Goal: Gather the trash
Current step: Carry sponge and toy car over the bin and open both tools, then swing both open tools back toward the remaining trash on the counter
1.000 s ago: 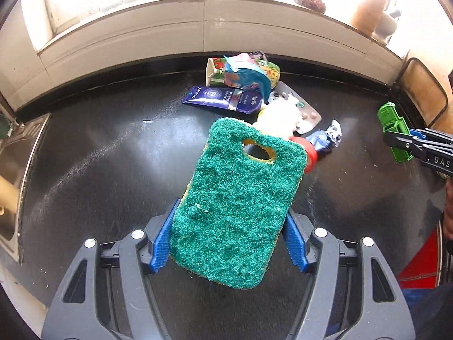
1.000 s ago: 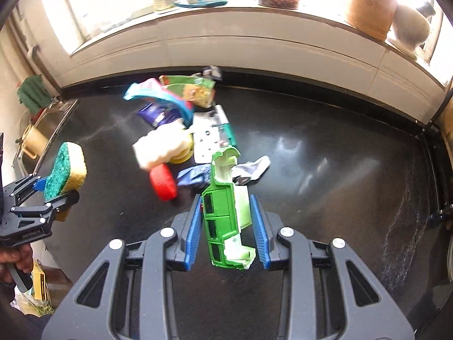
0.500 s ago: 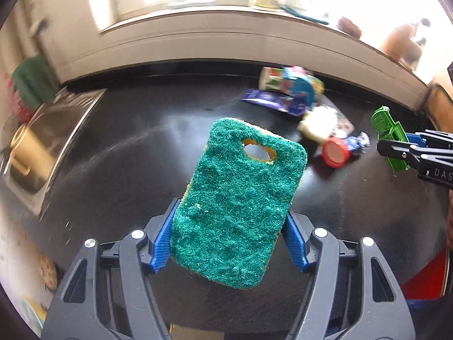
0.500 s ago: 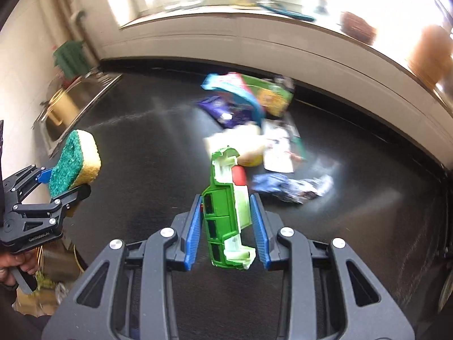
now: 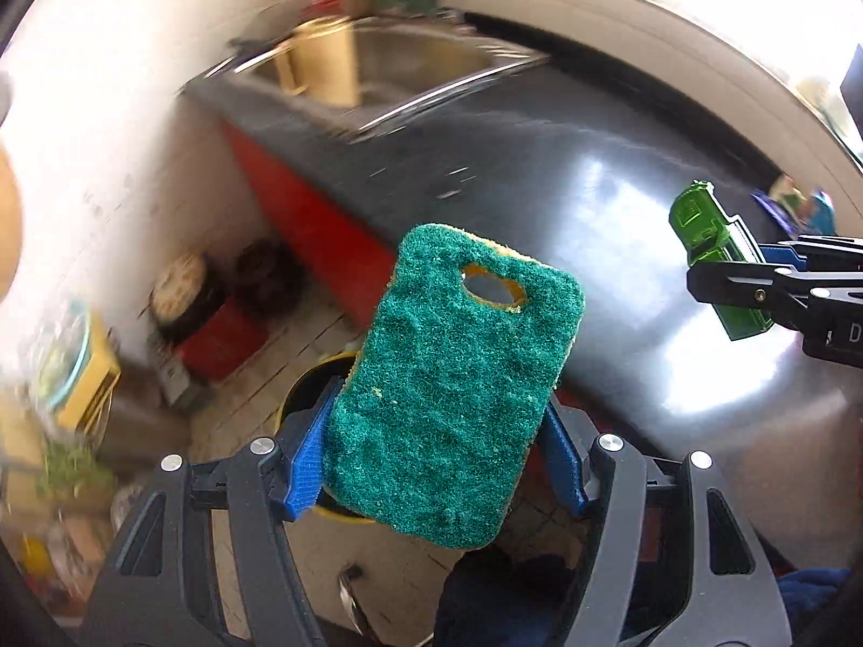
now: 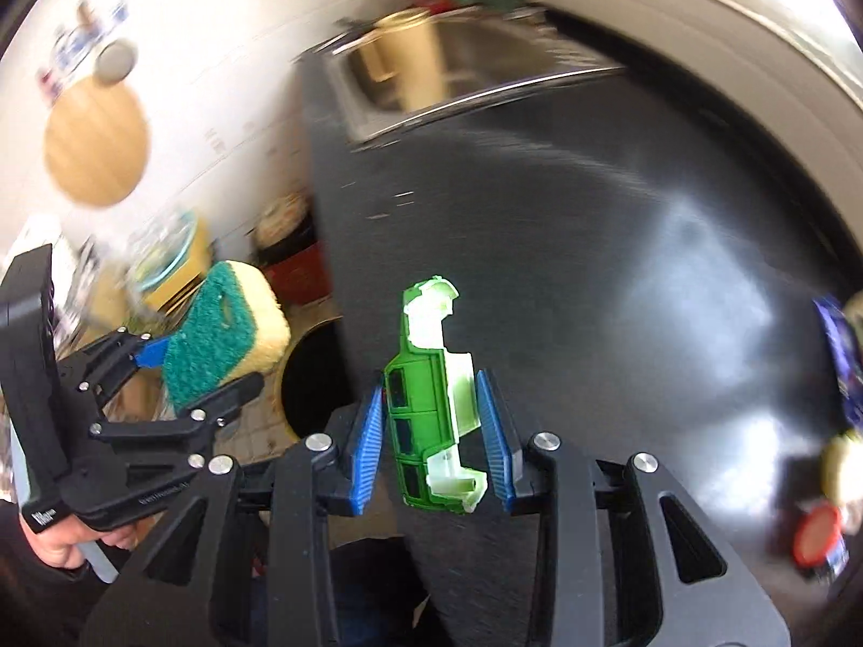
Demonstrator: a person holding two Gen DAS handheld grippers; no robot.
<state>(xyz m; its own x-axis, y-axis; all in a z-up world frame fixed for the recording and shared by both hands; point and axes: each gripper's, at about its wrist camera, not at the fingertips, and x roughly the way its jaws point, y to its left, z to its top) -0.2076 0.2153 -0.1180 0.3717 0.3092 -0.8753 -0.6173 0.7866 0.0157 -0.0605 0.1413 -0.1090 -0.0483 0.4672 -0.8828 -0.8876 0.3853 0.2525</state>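
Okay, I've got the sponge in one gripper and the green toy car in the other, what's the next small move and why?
Probably carry the left gripper a little further over the bin on the floor, then let go. The sponge is clamped and the yellow-rimmed bin mouth shows just behind it, beside the black counter. The right gripper with the toy car hangs over the counter, so it goes second.

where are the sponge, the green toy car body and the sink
sponge (image 5: 453,404), left wrist view, middle of green scouring face
green toy car body (image 6: 426,420), right wrist view, green side panel
sink (image 5: 410,62), left wrist view, steel basin wall
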